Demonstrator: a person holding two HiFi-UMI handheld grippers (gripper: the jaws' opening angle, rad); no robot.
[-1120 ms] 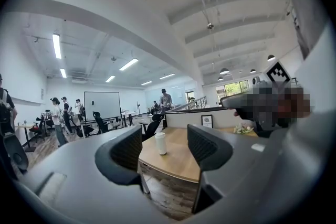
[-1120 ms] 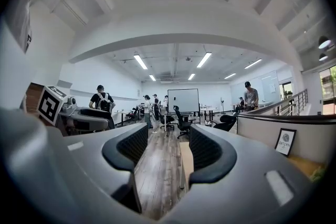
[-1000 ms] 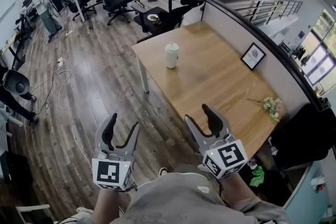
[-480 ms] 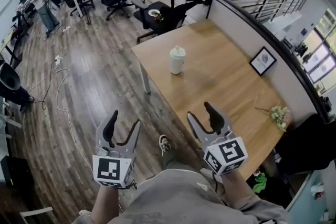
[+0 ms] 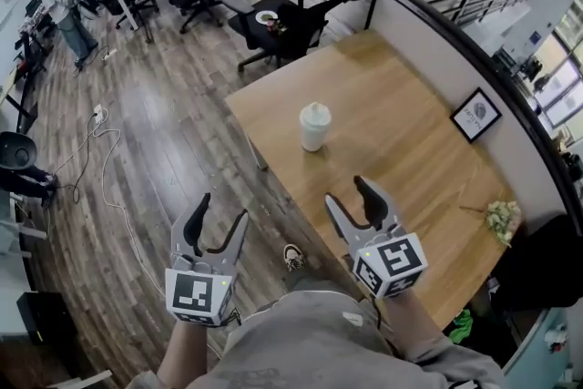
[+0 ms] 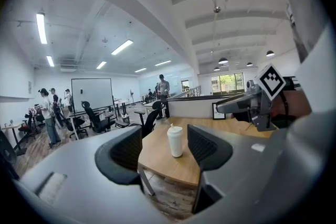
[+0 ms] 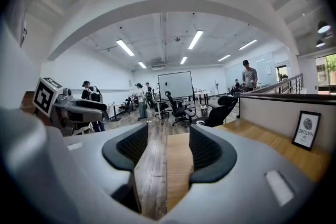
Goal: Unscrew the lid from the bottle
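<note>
A white bottle with a white lid (image 5: 315, 126) stands upright on the wooden table (image 5: 392, 150), near its left edge. It also shows far off between the jaws in the left gripper view (image 6: 175, 140). My left gripper (image 5: 218, 224) is held over the floor, well short of the table, open with nothing between its jaws. Over the table's near edge my right gripper (image 5: 351, 199) is open and empty too, a good way short of the bottle. The right gripper view does not show the bottle.
A framed picture (image 5: 479, 114) leans on the partition at the table's far side, and a small bunch of flowers (image 5: 504, 219) lies at the right. Office chairs (image 5: 290, 18) stand beyond the table. A cable (image 5: 107, 161) runs over the wooden floor. People stand far back left (image 5: 56, 0).
The view has shifted forward: table and bottle have come closer and lower in the head view. Both grippers keep their pose and opening.
</note>
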